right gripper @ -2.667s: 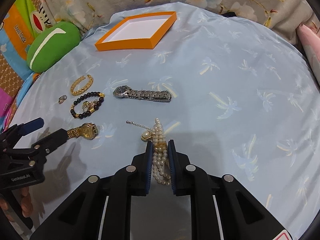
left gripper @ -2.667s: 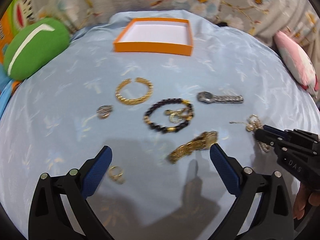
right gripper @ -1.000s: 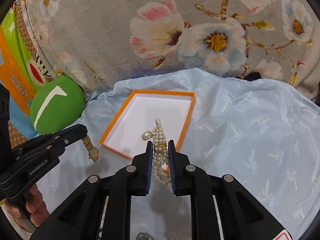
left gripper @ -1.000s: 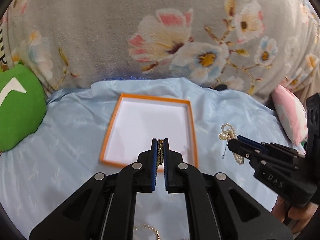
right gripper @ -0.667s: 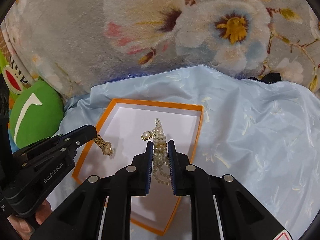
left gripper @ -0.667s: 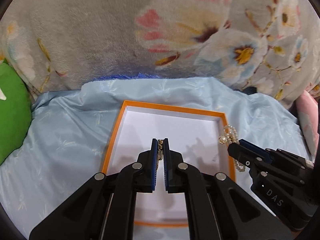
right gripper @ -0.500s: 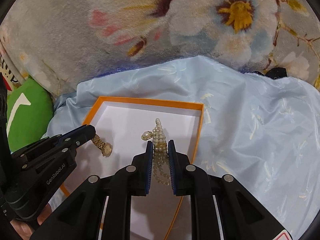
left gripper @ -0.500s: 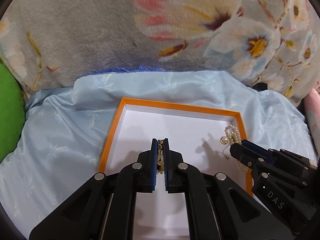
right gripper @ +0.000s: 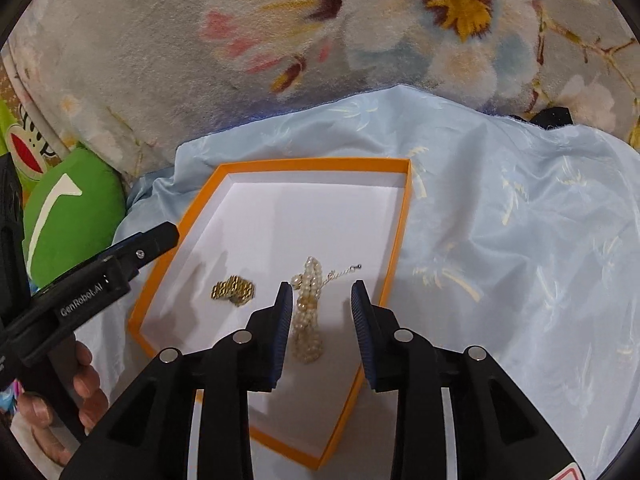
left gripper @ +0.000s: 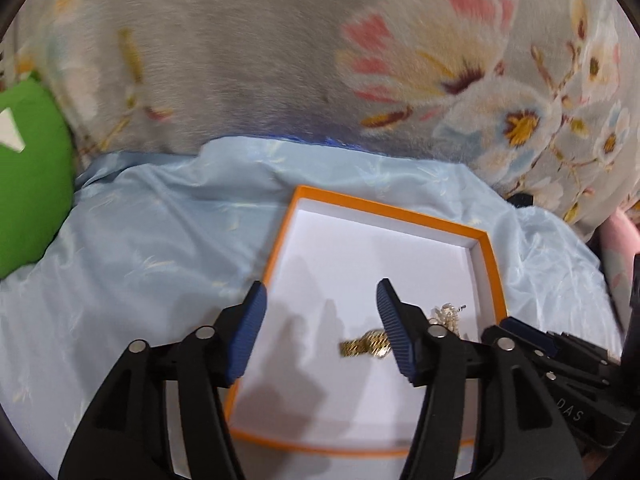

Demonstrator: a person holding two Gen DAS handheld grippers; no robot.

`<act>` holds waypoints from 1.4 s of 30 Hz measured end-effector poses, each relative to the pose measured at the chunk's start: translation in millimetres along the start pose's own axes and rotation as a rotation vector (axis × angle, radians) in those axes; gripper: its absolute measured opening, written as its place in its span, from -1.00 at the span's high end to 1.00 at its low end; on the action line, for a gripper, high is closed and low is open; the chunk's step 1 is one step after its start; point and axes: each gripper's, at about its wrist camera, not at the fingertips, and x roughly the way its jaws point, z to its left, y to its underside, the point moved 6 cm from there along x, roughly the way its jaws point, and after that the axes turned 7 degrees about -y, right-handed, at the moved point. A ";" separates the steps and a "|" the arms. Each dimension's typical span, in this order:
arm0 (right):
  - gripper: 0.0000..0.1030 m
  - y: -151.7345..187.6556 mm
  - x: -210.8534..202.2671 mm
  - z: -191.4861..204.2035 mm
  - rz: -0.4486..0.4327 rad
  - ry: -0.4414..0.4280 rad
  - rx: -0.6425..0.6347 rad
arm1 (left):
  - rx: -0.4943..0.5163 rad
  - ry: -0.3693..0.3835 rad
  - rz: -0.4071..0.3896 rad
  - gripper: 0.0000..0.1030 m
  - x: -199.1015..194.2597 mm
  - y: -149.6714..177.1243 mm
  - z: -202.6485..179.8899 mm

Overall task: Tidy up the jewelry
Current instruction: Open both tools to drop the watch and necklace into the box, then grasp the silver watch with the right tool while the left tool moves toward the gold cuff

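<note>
An orange box [left gripper: 394, 213] [right gripper: 403, 216] with a white floor lies on the pale blue cloth. On its floor rests a gold watch [left gripper: 365, 346] [right gripper: 233, 290], and beside it a pearl necklace [right gripper: 307, 312] [left gripper: 447, 316]. My left gripper [left gripper: 322, 330] hovers over the box with its jaws opening and nothing pressed between them; the watch lies below, near the right finger. My right gripper [right gripper: 321, 320] is above the pearls, jaws opening, pads apart from the strand. The left gripper [right gripper: 138, 250] shows at the left of the right wrist view, a person's hand [right gripper: 76, 388] beneath it.
A grey floral blanket [left gripper: 280, 60] rises behind the box. A green cushion [left gripper: 28, 176] [right gripper: 72, 212] sits at the left and a pink one [left gripper: 620, 248] at the right edge. The blue cloth [right gripper: 520, 240] spreads to the right of the box.
Both grippers sank toward the box and spread their jaws. The gold watch dropped from the left one and the pearls from the right one onto the box floor.
</note>
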 end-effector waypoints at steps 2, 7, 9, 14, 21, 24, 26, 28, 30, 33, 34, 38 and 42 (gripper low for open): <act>0.44 8.4 -4.5 7.8 0.019 -0.031 0.003 | -0.035 -0.012 0.020 -0.21 -4.9 7.6 15.3; 0.70 32.6 -2.8 24.5 0.080 -0.012 -0.064 | -0.081 -0.036 0.132 -0.20 8.0 34.5 37.5; 0.74 40.4 -0.9 20.1 0.096 0.020 -0.075 | -0.085 -0.028 0.168 -0.18 10.8 45.9 38.3; 0.96 49.1 -5.8 6.1 0.107 0.045 -0.071 | -0.038 -0.035 0.202 -0.15 7.0 74.0 27.6; 0.96 63.3 -17.3 -11.4 0.116 0.058 -0.032 | -0.001 -0.018 0.227 -0.12 -14.6 97.3 6.5; 0.96 69.2 -23.4 -13.8 0.117 0.056 -0.026 | 0.010 -0.020 0.234 -0.12 -22.4 105.0 0.6; 0.96 72.3 -26.7 -14.7 0.120 0.062 -0.025 | 0.029 -0.040 0.230 -0.12 -25.0 108.2 -1.6; 0.96 76.4 -30.6 -14.3 0.121 0.073 -0.030 | 0.039 -0.051 0.233 -0.12 -27.6 110.9 -2.7; 0.96 81.1 -35.0 -13.9 0.120 0.077 -0.029 | 0.047 -0.060 0.232 -0.12 -30.5 113.7 -2.6; 0.95 86.5 -39.9 -13.3 0.125 0.075 -0.027 | 0.054 -0.065 0.228 -0.13 -36.4 118.3 -2.1; 0.95 87.7 -41.7 -12.8 0.128 0.077 -0.025 | 0.047 -0.067 0.230 -0.12 -38.4 118.9 -0.5; 0.87 90.1 -64.0 -7.1 0.094 0.070 -0.031 | 0.002 -0.066 0.206 -0.11 -55.6 114.7 8.3; 0.84 99.6 -92.2 -1.6 0.071 0.065 -0.056 | -0.003 -0.099 0.151 -0.13 -86.0 109.0 16.6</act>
